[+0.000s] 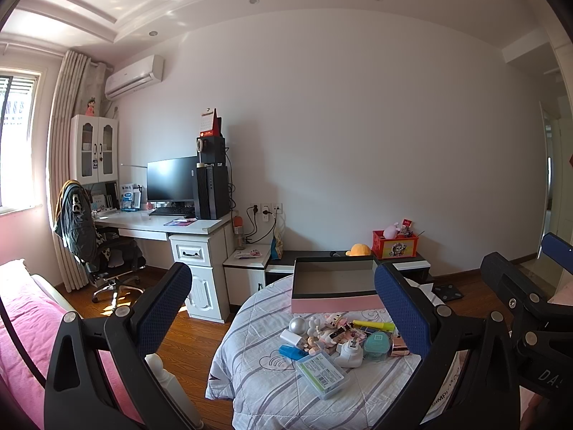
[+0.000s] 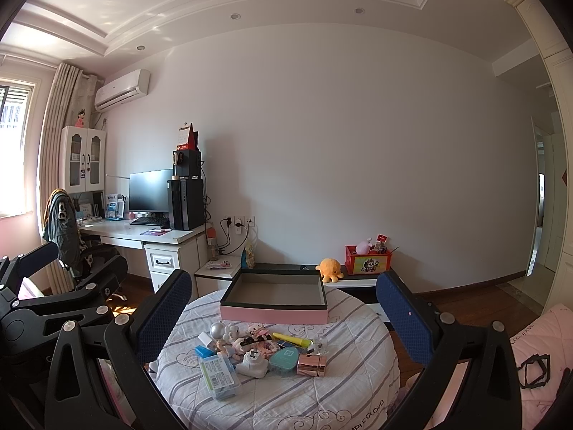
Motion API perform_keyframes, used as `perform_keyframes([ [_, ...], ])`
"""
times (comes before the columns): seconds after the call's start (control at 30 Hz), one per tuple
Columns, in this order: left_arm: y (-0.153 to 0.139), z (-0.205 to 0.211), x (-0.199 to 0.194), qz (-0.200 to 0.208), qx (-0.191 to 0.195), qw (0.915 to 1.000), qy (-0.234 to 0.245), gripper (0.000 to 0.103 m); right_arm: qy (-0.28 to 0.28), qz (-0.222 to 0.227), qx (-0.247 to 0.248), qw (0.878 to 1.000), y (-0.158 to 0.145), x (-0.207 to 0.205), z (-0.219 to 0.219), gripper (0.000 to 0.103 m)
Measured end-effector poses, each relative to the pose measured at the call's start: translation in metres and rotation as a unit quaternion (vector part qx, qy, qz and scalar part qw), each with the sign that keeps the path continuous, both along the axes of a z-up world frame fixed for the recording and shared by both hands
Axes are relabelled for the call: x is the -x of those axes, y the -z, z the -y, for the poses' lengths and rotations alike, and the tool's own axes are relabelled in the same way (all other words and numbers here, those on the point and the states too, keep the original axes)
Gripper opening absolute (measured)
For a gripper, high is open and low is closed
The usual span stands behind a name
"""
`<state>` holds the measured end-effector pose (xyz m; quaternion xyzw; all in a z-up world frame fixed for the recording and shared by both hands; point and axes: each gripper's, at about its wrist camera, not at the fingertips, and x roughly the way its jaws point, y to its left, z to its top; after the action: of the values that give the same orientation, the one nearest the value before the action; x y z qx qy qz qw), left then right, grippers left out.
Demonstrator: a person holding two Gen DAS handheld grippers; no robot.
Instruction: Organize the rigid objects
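A pile of small rigid items lies on a round table covered with a striped quilt (image 2: 286,401): a clear plastic case (image 2: 220,376), a white plug adapter (image 2: 252,362), a teal case (image 2: 284,358), a rose-gold cylinder (image 2: 312,363), a yellow highlighter (image 2: 292,339), a silver ball (image 2: 217,330) and toy figures. Behind them stands an open pink box (image 2: 274,295), empty inside. My left gripper (image 1: 283,304) and right gripper (image 2: 284,308) both hover open above the near side of the table, holding nothing. The same pile (image 1: 333,340) and box (image 1: 335,286) show in the left wrist view.
A white desk (image 2: 143,234) with monitor and computer tower stands at the left, with an office chair (image 2: 82,261) beside it. A low cabinet (image 2: 358,279) behind the table carries an orange plush and a red box (image 2: 367,261). Pink bedding (image 1: 28,329) lies at the left.
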<state>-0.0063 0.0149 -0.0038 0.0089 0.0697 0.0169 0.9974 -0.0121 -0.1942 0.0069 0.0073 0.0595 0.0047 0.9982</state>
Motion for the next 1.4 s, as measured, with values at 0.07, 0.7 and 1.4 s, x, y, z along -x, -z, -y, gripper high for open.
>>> perform_keyframes([
  [0.07,0.0,-0.001,0.001,0.0,-0.001,1.0,0.0,0.103,0.0,0.0,0.0,1.0,0.0,0.0,0.0,0.103],
  [0.7,0.028,0.008,-0.029,-0.042,-0.008,0.9989,0.02,0.103,0.001,-0.046,-0.004,0.999,0.033,-0.029,0.009,0.103],
  [1.4,0.203,0.046,-0.153,-0.276,0.009,0.9596,0.054,0.103,-0.011,-0.251,-0.042,0.967,0.196,-0.148,0.065,0.103],
])
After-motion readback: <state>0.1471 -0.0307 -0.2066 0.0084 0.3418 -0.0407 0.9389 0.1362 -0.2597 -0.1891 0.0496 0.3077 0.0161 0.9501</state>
